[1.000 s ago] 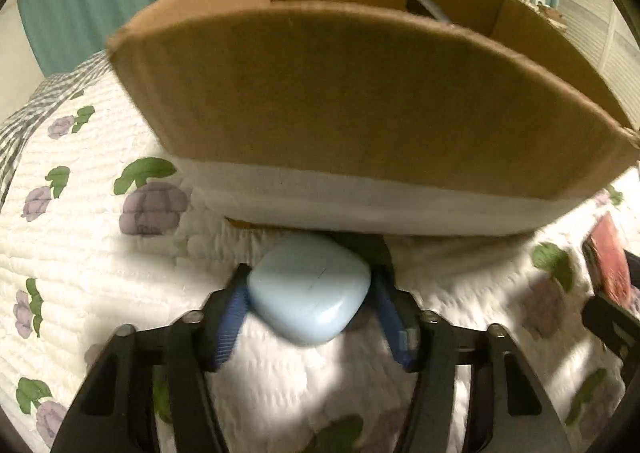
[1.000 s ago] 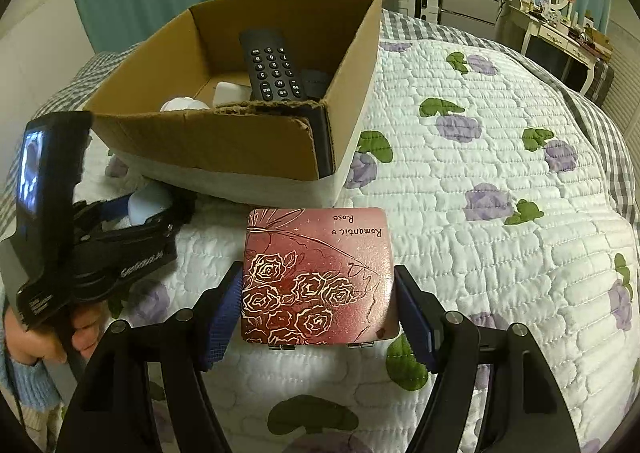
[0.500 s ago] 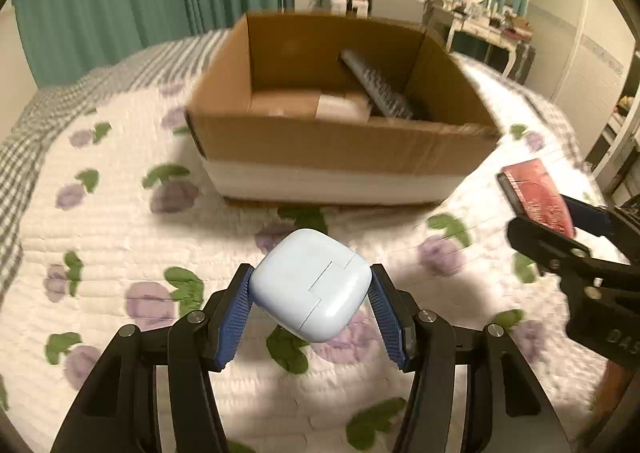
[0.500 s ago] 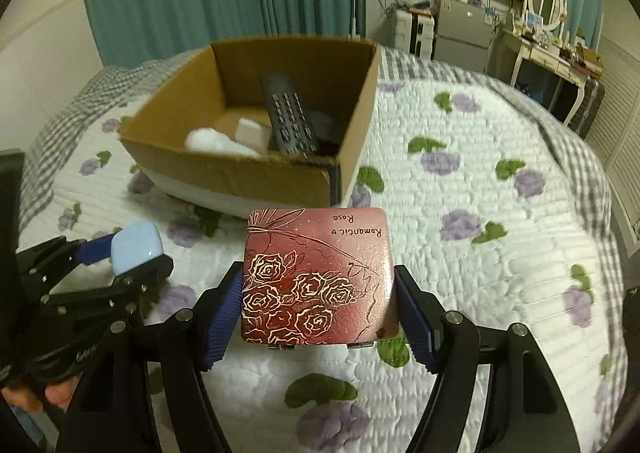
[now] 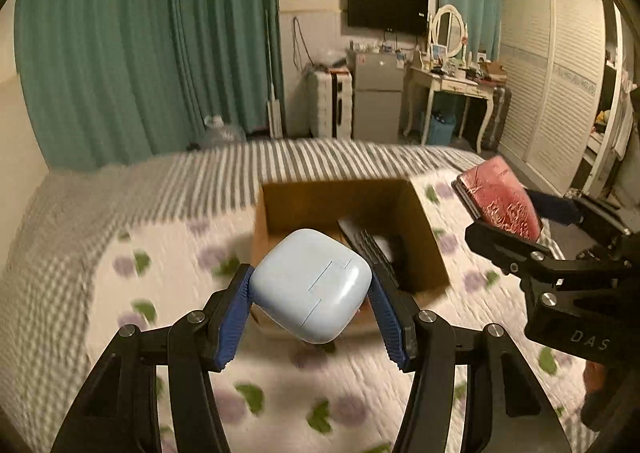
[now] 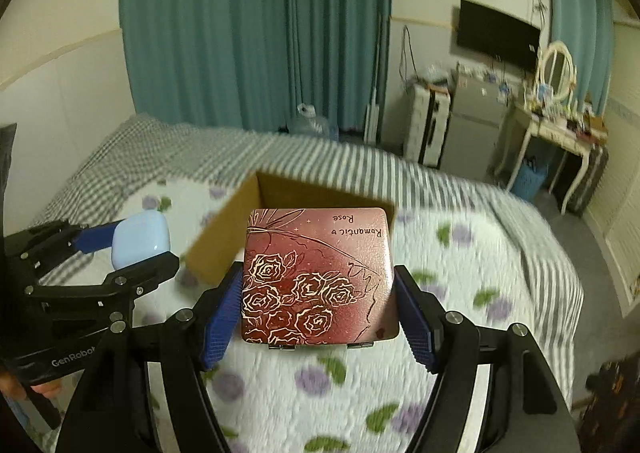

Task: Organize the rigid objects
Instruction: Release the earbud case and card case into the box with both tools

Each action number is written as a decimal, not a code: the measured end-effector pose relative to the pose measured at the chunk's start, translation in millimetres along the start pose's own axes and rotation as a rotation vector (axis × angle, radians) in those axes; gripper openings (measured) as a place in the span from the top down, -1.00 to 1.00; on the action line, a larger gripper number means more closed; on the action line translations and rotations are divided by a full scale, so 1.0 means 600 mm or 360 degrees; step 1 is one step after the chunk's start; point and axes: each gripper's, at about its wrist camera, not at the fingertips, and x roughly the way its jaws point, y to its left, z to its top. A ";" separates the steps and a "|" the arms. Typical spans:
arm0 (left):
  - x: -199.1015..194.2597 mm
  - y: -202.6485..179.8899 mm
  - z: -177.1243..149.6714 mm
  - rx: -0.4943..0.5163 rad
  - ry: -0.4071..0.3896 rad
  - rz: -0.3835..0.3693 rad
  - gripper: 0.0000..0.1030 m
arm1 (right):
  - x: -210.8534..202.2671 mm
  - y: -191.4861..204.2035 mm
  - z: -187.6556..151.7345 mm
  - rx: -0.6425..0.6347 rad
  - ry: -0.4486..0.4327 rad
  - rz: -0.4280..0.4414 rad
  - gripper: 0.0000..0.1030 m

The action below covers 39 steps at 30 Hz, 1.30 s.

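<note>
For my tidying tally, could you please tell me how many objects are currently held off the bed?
2: the pale blue earbud case in the left tongs, and the red rose-patterned tin in the right tongs.

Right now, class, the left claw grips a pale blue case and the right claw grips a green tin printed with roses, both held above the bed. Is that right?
Not quite. The tin in the right claw is dark red, not green, as the right wrist view shows. The left claw does grip the pale blue case, both above the bed.
</note>
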 end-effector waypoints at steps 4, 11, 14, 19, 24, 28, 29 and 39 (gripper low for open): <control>0.048 0.013 0.043 0.0008 -0.0024 0.0019 -0.13 | 0.027 -0.005 0.057 -0.0009 -0.0079 0.0020 -0.38; 0.174 0.010 0.065 0.0036 0.0012 -0.0006 -0.13 | 0.126 -0.026 0.103 0.0031 -0.0096 0.0031 -0.38; 0.226 0.009 0.052 0.0036 0.0073 0.0000 -0.13 | 0.170 -0.041 0.099 0.0072 -0.0076 0.0051 -0.38; 0.277 0.011 0.039 0.0015 0.0128 0.0014 -0.17 | 0.233 -0.066 0.068 0.0105 0.0008 0.0076 -0.38; 0.285 0.011 0.037 -0.0024 0.0123 0.0063 -0.19 | 0.247 -0.076 0.063 0.0124 0.0024 0.0085 -0.38; 0.269 0.019 0.041 -0.0059 0.0127 0.0097 -0.20 | 0.245 -0.082 0.063 0.0140 0.0031 0.0084 -0.38; 0.259 0.021 0.043 -0.0054 0.0118 0.0119 -0.20 | 0.244 -0.083 0.065 0.0140 0.0030 0.0083 -0.38; 0.203 0.081 0.045 -0.0143 0.0090 0.0212 -0.23 | 0.290 -0.051 0.072 0.0089 0.0162 0.0163 -0.38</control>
